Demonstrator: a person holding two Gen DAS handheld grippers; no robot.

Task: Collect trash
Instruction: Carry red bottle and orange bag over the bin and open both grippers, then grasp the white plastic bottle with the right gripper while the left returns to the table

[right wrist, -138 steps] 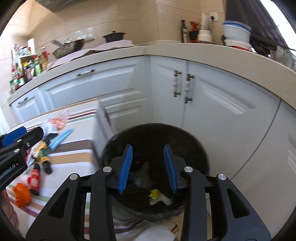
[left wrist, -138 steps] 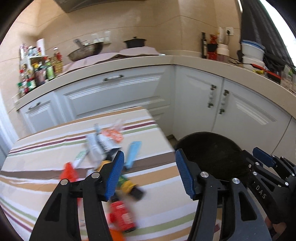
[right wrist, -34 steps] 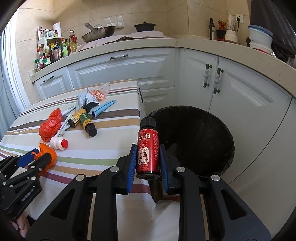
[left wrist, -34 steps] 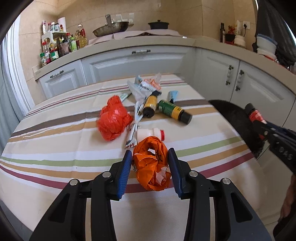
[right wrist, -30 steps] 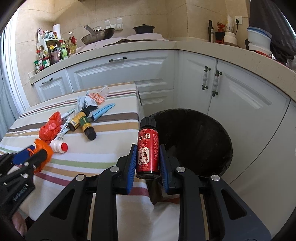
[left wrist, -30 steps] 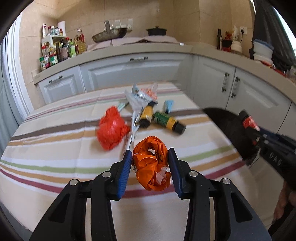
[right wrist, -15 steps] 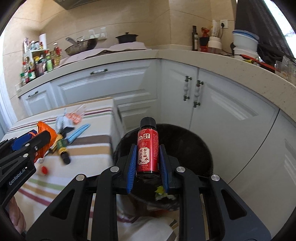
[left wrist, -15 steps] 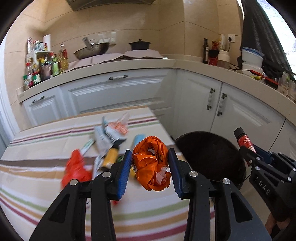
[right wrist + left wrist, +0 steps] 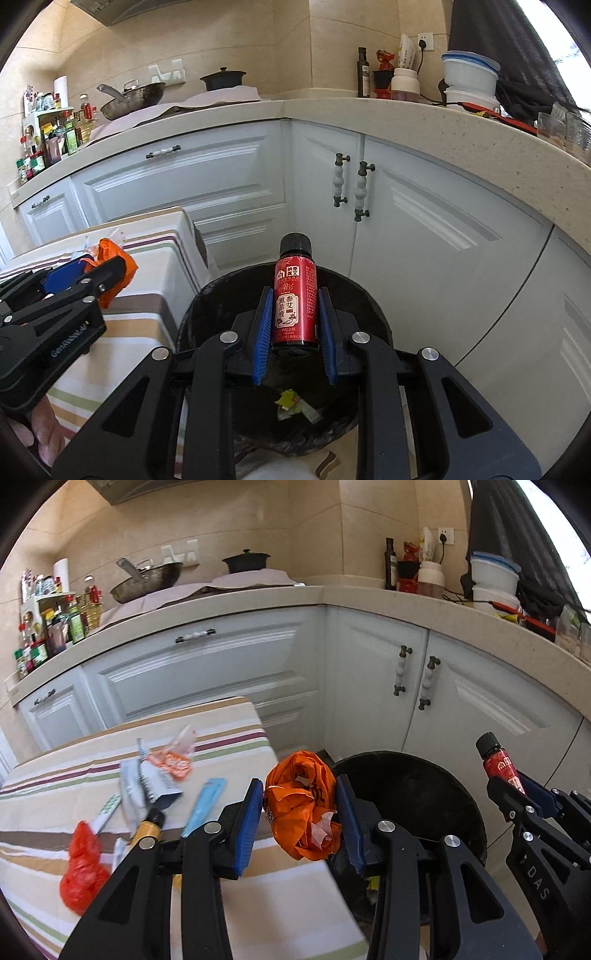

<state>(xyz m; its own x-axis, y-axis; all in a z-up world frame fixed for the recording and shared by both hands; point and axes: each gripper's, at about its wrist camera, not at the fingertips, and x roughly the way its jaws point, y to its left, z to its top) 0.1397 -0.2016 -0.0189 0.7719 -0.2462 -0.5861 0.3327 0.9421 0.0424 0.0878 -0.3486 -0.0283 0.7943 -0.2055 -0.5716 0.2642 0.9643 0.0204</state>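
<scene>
we are in a home kitchen: white cabinet doors (image 9: 236,177) run under a beige counter (image 9: 443,125), a wok (image 9: 133,98) and black pot (image 9: 222,79) sit on the stove, oil and spice bottles (image 9: 55,620) crowd a shelf, tiled walls behind.

Bin mouth: black bin (image 9: 373,314) stands open-topped, only small scraps (image 9: 295,404) at its bottom.
Left side: striped worktop (image 9: 155,266) edge just beside the bin rim.
Behind: white cabinet doors (image 9: 424,229) close off the far side.
Worktop surface: litter (image 9: 155,790) crowds it.
</scene>
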